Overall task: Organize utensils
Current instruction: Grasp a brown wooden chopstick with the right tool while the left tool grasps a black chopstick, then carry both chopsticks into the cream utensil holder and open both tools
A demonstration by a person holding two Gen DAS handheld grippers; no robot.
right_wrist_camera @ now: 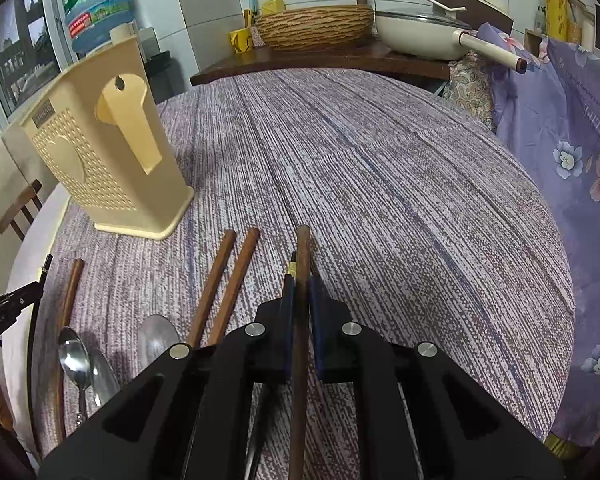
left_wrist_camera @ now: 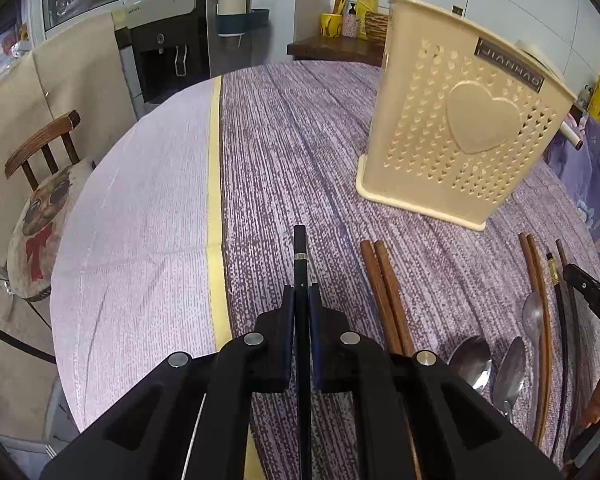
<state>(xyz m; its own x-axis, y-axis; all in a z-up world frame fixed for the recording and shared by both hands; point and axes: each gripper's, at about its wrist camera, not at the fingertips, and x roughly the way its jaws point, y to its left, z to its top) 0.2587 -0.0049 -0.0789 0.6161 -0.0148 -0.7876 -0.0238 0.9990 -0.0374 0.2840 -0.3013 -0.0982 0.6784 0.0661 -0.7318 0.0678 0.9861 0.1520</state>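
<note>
The left gripper (left_wrist_camera: 301,300) is clamped on a black chopstick (left_wrist_camera: 299,256), its silver-banded end jutting forward above the bench (left_wrist_camera: 284,140). Only the right wrist view shows the right gripper (right_wrist_camera: 300,292) clamped on a brown chopstick (right_wrist_camera: 302,248), with a gold-banded black stick just beside it, mostly hidden. The cream utensil holder (left_wrist_camera: 460,128) stands upright ahead, well apart from both. A brown chopstick pair (left_wrist_camera: 384,292) and spoons (left_wrist_camera: 471,360) lie flat between the grippers. Open cloth stretches to the bench's far edge.
</note>
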